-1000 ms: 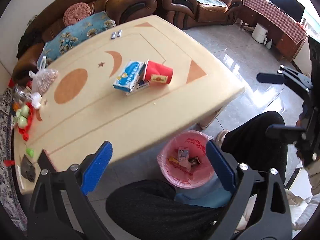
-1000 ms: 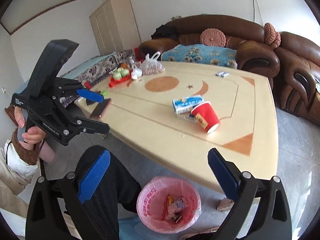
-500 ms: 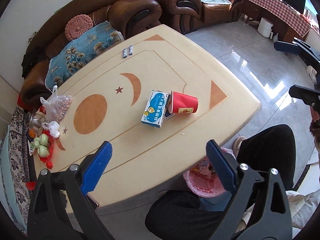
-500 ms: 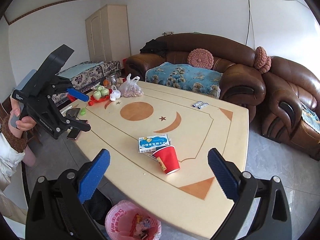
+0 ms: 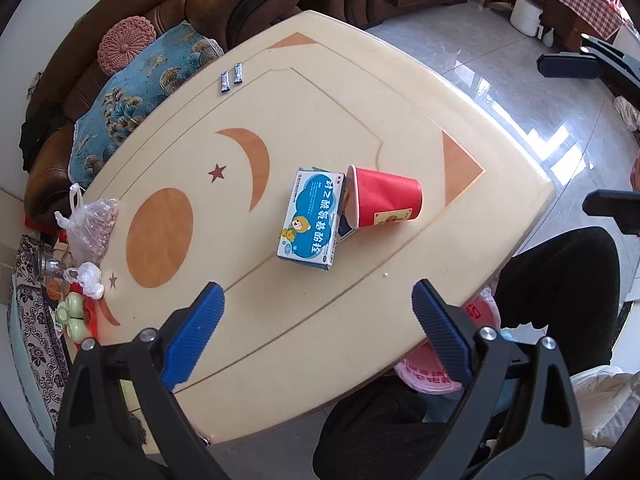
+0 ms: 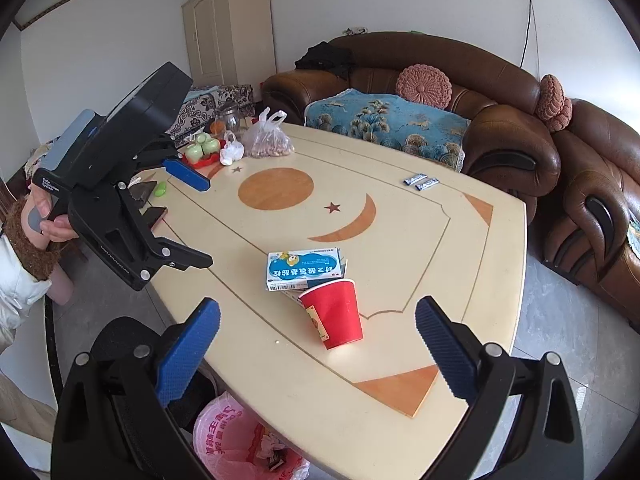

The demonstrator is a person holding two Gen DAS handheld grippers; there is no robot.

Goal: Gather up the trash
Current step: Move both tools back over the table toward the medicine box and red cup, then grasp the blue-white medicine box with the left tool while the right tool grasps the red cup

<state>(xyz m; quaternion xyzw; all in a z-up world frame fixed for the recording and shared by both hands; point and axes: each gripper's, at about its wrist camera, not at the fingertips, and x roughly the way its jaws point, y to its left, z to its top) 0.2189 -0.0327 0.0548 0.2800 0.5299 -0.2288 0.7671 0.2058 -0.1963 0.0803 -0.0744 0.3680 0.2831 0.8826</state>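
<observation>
Both tools hung above the table (image 5: 400,92) with nothing between their pads. The left gripper (image 5: 318,330) was spread wide, and so was the right gripper (image 6: 316,346). Each seemed held high and back so its camera took in the whole tabletop before a pick was chosen.

The remaining trash lay near the table's middle. A red paper cup (image 5: 386,202) rested on its side, its mouth touching a blue-and-white carton (image 5: 311,220). In the left wrist view the carton sat at about 12 o'clock from the gripper and the cup at 1 o'clock. The carton lay on a second flat packet, of which only an edge showed. It carried a cartoon bear and white Chinese characters (too distorted here to transcribe safely), with a barcode on its end flap.

The pink-lined bin (image 6: 244,440) stood on the floor under the near table edge, at 7 o'clock in the right wrist view. It probably stood there so trash could drop in easily. It already held scraps, and its liner bore red print. Two small silver sachets (image 6: 421,181) lay at the far edge.
</observation>
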